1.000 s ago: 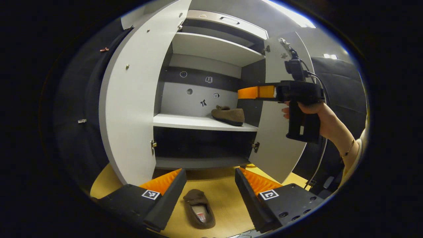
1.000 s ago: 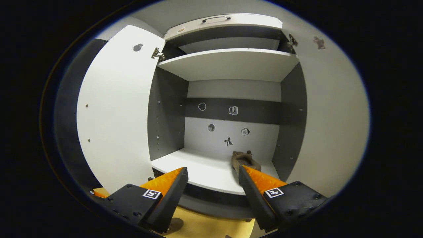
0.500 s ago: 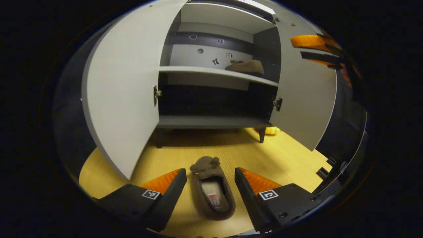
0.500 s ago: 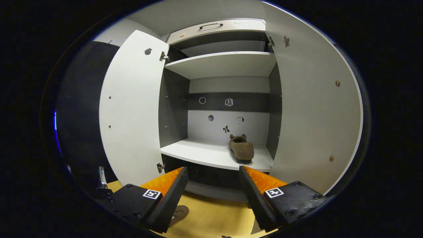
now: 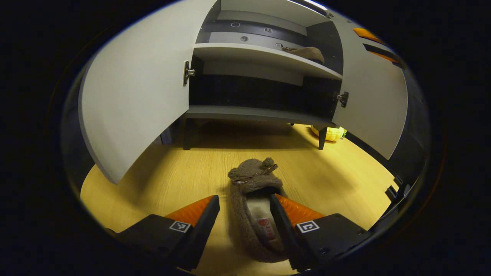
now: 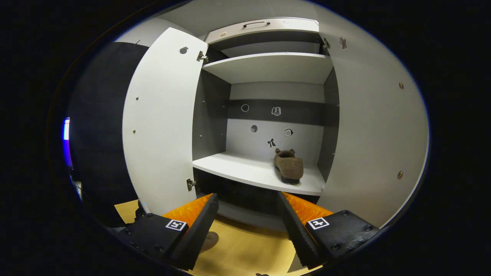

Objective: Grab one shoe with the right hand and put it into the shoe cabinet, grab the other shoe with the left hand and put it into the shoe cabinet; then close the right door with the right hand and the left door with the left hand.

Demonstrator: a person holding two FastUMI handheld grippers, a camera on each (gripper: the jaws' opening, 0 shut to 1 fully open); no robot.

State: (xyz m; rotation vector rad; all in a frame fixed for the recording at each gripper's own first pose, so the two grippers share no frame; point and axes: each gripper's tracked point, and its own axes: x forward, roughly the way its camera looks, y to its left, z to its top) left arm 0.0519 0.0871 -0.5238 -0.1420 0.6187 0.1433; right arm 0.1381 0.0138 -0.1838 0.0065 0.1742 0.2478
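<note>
- Since half a second ago the left gripper (image 5: 244, 209) has dropped closer to the shoe on the floor (image 5: 256, 214), which now fills more of the gap between its fingers; the right gripper (image 6: 247, 214) has barely shifted in front of the shoe cabinet (image 6: 268, 69).
- In the left gripper view the jaws are spread, one finger inside the shoe's opening and the other outside its side wall; whether either finger touches the fabric I cannot tell from this angle.
- That brown shoe lies on the wooden floor (image 5: 172, 176) in front of the cabinet, toe pointing toward it.
- The other shoe (image 6: 289, 165) rests on the cabinet's middle shelf (image 6: 245, 170), toward the right side wall, toe to the back panel.
- In the right gripper view the jaws are spread with nothing between them, hanging before the cabinet below shelf level.
- Both cabinet doors stand swung wide: the left door (image 6: 161, 122) and the right door (image 6: 376, 130).
- A small yellow object (image 5: 330, 133) sits on the floor by the cabinet's front right leg.
</note>
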